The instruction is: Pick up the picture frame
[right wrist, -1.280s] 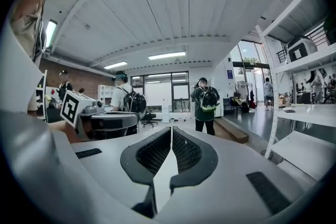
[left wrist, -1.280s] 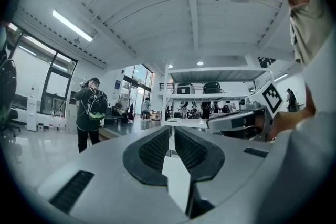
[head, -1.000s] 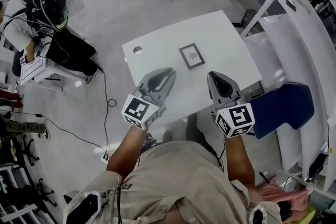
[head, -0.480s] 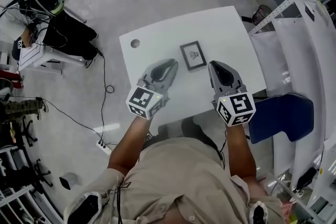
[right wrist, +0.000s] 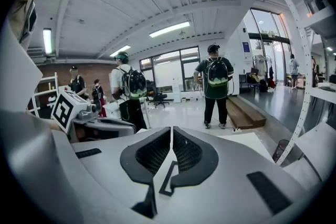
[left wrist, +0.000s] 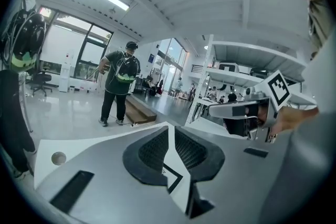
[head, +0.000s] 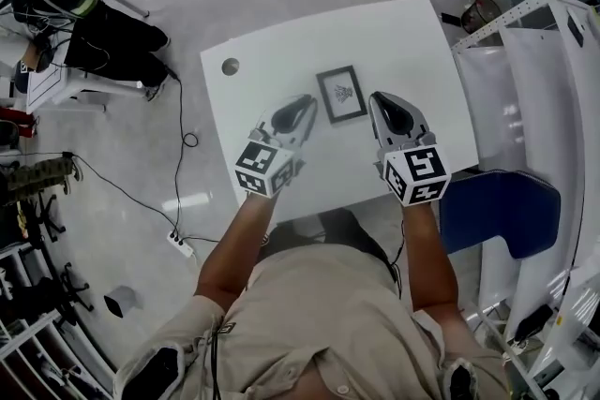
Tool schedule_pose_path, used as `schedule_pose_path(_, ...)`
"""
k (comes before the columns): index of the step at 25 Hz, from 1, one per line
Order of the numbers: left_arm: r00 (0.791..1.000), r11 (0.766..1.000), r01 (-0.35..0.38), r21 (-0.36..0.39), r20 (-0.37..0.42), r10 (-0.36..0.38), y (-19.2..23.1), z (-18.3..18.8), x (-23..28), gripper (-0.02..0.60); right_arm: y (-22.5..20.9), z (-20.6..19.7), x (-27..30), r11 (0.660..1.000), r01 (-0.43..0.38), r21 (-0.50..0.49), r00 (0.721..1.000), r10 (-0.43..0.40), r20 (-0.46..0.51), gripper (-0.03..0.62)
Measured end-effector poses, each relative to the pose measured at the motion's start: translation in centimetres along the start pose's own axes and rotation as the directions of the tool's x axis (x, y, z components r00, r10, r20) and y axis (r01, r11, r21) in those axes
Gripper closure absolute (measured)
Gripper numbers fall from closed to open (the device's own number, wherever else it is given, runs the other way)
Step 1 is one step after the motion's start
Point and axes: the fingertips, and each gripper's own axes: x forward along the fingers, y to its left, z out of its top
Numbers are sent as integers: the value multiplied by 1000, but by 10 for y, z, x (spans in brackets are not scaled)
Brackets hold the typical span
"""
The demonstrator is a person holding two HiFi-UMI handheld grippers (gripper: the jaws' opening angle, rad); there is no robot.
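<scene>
Picture frame (head: 340,94) lies flat near the middle of the white table (head: 394,28), between both gripper tips. Left gripper (head: 305,103) and right gripper (head: 382,100) flank it, jaws together, nothing held.

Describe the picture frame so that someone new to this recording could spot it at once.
Start at the white table in the middle of the head view. Near its centre, flat between the left gripper and the right gripper, lies the picture frame. It is the only loose object on the tabletop: a small rectangle, dark border, pale inside.
</scene>
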Motion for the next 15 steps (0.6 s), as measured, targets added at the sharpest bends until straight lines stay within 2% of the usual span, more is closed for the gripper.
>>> schedule_pose_path(7,996,996,-59,-72,-66,55,25,-39,37,537,-26,-43,36,999,-41,23,996,43,-83,565)
schedule_pose_path(15,984,980,-111,-167,-154,86,47,-90,68,537,-50,-92,67,996,-67,64,983,76,-165,565)
